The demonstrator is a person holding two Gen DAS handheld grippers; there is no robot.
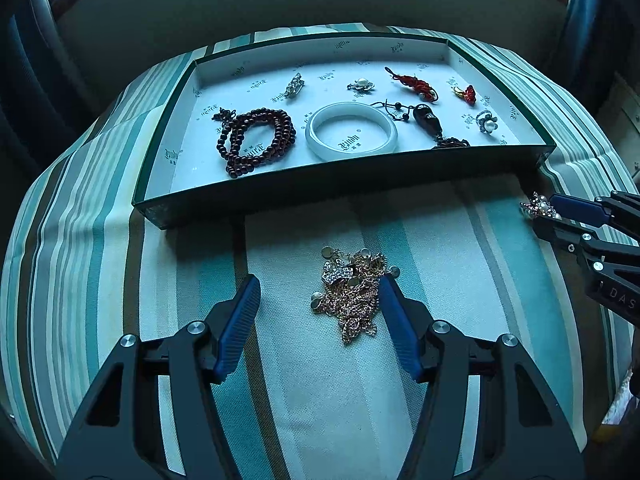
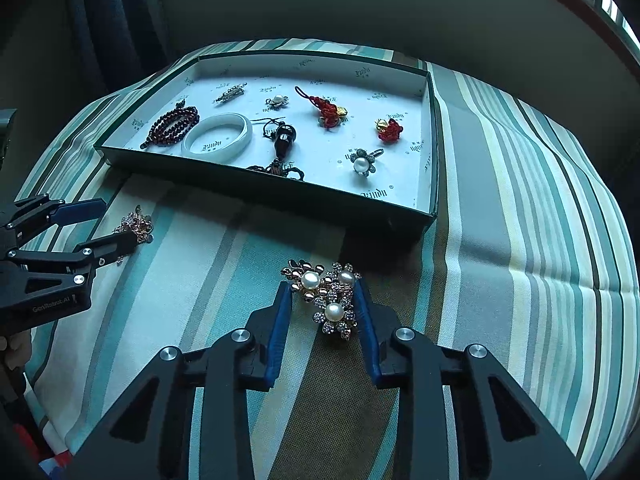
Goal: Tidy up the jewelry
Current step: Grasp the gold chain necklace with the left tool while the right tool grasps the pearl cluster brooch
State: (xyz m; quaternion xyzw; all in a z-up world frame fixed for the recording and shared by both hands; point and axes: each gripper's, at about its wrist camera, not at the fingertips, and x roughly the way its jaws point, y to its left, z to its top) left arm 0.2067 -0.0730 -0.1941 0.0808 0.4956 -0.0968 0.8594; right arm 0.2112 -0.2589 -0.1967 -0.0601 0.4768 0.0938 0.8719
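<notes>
A shallow green box (image 1: 344, 196) (image 2: 264, 190) with white lining holds dark red beads (image 1: 256, 140), a white bangle (image 1: 352, 132), brooches, red knot charms and a pearl ring (image 2: 362, 163). A tangled gold chain necklace (image 1: 352, 292) (image 2: 136, 224) lies on the striped cloth in front of the box. My left gripper (image 1: 318, 284) (image 2: 106, 220) is open, with its fingers on either side of the chain. A pearl and rhinestone brooch (image 2: 330, 298) (image 1: 540, 206) lies between the fingers of my right gripper (image 2: 322, 288) (image 1: 538, 210), which is open around it.
The striped teal, white and brown cloth (image 2: 520, 240) covers the table and falls away at its edges. A dark wall and window frames lie behind the box.
</notes>
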